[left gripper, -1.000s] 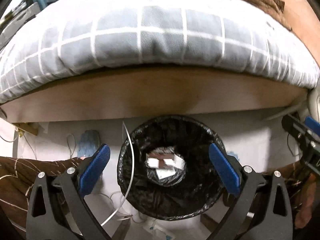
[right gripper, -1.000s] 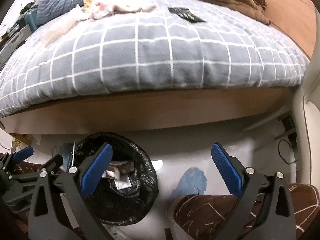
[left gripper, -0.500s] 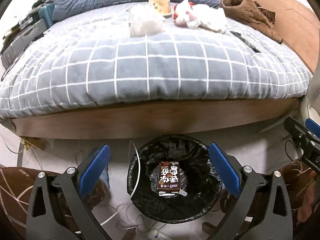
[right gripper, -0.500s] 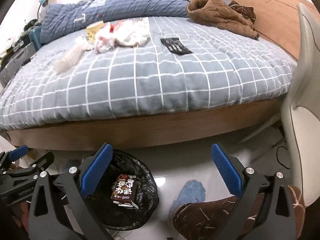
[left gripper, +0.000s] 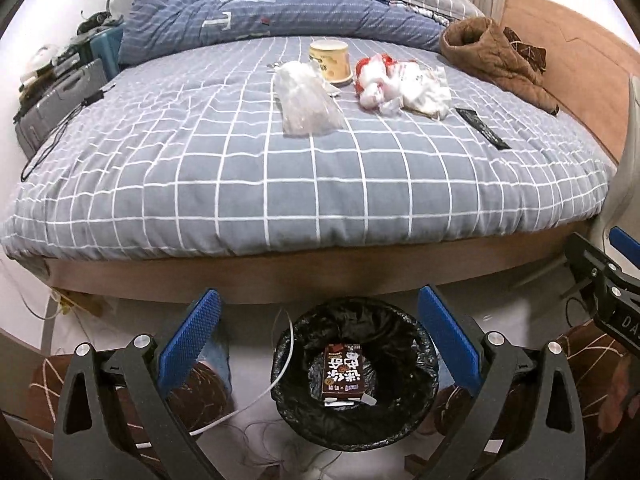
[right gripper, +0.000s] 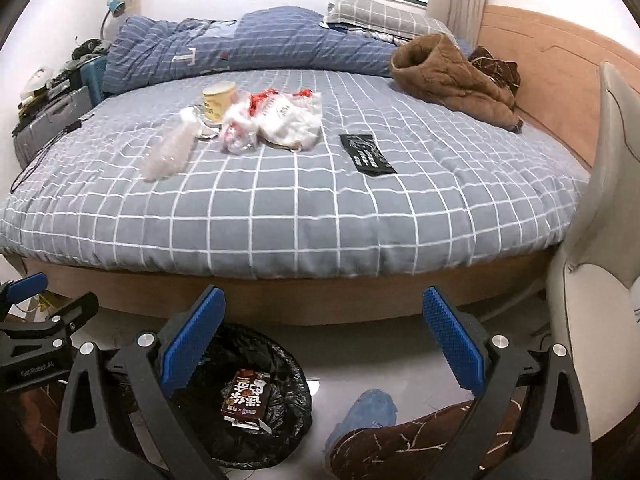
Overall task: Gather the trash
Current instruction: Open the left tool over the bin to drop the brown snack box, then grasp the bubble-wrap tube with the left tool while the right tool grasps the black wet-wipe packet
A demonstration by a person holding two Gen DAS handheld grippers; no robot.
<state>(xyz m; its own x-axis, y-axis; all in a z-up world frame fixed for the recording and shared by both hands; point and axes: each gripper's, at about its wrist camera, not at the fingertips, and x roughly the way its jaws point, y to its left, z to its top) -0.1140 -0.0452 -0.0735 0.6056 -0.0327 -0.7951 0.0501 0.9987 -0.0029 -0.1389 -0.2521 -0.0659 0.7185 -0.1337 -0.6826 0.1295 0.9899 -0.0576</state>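
Note:
A black-lined trash bin [left gripper: 424,364] [right gripper: 288,432] stands on the floor by the bed, with a brown carton [left gripper: 343,372] [right gripper: 246,398] inside. On the bed lie a clear plastic bag [left gripper: 304,100] [right gripper: 168,152], a yellow cup [left gripper: 330,60] [right gripper: 218,102], a red-and-white crumpled bag [left gripper: 400,84] [right gripper: 276,118] and a black wrapper [left gripper: 482,128] [right gripper: 366,154]. My left gripper [left gripper: 318,344] is open and empty above the bin. My right gripper [right gripper: 320,340] is open and empty, just right of the bin.
A grey checked bedspread [left gripper: 280,184] covers the wooden-framed bed. A brown jacket [right gripper: 452,76] lies at its far right, a folded blue duvet [right gripper: 240,44] at the back. A white chair [right gripper: 600,280] stands right. Cables [left gripper: 248,408] and the person's slippered feet [right gripper: 368,412] are beside the bin.
Both grippers have risen and tilted up from the bin, so the bed top and its trash have come into view. Both stay open and empty.

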